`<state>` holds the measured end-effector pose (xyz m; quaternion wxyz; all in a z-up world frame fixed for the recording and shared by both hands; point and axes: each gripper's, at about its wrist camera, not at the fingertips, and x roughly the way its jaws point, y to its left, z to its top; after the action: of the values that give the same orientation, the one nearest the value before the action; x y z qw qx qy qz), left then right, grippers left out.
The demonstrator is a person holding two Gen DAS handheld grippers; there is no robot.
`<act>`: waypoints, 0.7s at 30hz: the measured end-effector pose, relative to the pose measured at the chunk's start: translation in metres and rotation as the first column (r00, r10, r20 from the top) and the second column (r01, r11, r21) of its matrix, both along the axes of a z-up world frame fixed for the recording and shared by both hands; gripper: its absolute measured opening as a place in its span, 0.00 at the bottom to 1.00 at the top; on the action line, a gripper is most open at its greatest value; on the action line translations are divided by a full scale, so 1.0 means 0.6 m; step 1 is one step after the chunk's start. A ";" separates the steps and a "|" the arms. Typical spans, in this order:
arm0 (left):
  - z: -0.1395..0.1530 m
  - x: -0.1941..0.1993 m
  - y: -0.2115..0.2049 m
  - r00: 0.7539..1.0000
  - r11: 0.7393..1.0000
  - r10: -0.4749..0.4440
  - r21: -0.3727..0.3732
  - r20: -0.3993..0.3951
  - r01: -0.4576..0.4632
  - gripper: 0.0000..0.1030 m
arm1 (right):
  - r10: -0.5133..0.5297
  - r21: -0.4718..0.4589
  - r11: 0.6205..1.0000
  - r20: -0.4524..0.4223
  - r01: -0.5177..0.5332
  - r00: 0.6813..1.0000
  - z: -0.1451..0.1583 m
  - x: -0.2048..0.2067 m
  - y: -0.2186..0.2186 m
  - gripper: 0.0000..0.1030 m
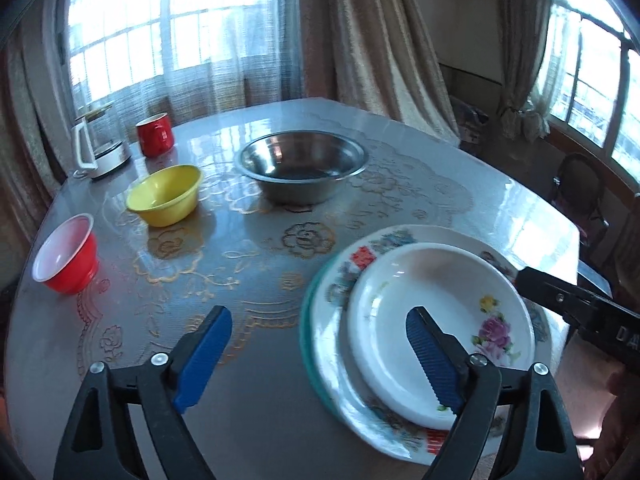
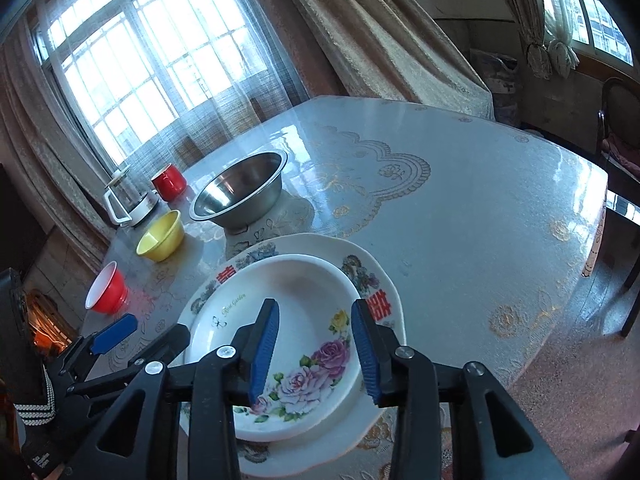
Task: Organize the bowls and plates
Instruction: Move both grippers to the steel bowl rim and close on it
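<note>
Stacking done near table [image 2: 460, 200] front edge: white dish [image 2: 288, 320] nested on patterned plate [image 2: 372, 276]; left gripper [image 1: 320, 344] spread wide, empty; right gripper [image 2: 316, 344] part open, nothing gripped; bowls left for sorting

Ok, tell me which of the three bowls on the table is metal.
The wide, shiny steel bowl, farthest back near the table's middle. The small yellow bowl and small red bowl to its left are coloured and opaque.
</note>
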<state>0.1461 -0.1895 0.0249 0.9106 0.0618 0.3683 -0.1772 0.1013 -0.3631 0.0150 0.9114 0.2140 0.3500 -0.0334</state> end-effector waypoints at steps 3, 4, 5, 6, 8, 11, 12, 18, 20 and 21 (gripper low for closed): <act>-0.002 0.025 0.016 0.998 0.998 0.060 0.020 -0.026 -0.060 0.90 | 0.015 -0.015 1.000 -0.012 -0.015 1.000 0.003 0.020 0.008 0.41; -0.003 0.036 0.023 0.996 0.997 0.080 0.021 -0.036 -0.080 0.90 | 0.018 -0.019 1.000 -0.017 -0.018 1.000 0.005 0.028 0.009 0.42; -0.005 0.043 0.029 0.995 0.996 0.091 0.019 -0.045 -0.091 0.91 | 0.022 -0.020 1.000 -0.019 -0.022 1.000 0.007 0.037 0.010 0.45; -0.007 0.053 0.035 0.993 0.994 0.107 0.019 -0.058 -0.106 0.91 | 0.027 -0.019 0.999 -0.021 -0.027 0.999 0.009 0.045 0.011 0.48; -0.011 0.073 0.043 0.987 0.990 0.137 0.029 -0.081 -0.135 0.91 | 0.037 -0.017 0.999 -0.024 -0.037 0.999 0.014 0.065 0.010 0.53; -0.016 0.098 0.054 0.979 0.984 0.174 0.045 -0.105 -0.170 0.91 | 0.038 0.001 0.999 -0.029 -0.038 0.999 0.021 0.098 0.004 0.55; -0.018 0.108 0.057 0.977 0.983 0.180 0.047 -0.112 -0.176 0.91 | 0.040 0.004 0.999 -0.030 -0.040 0.999 0.023 0.112 0.002 0.55; -0.027 0.161 0.061 0.970 0.980 0.196 0.058 -0.142 -0.190 0.92 | 0.036 0.033 0.999 -0.059 -0.034 0.998 0.030 0.189 -0.011 0.57; -0.029 0.180 0.062 0.968 0.979 0.201 0.051 -0.151 -0.196 0.92 | 0.045 0.042 0.998 -0.062 -0.042 0.997 0.030 0.215 -0.013 0.61; -0.030 0.189 0.062 0.967 0.979 0.202 0.049 -0.154 -0.197 0.92 | 0.044 0.041 0.998 -0.070 -0.042 0.997 0.030 0.230 -0.013 0.61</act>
<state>0.2594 -0.1525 0.0070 0.8906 0.0251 0.4464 -0.0829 0.2390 -0.3712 0.0328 0.8945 0.2231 0.3872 -0.0144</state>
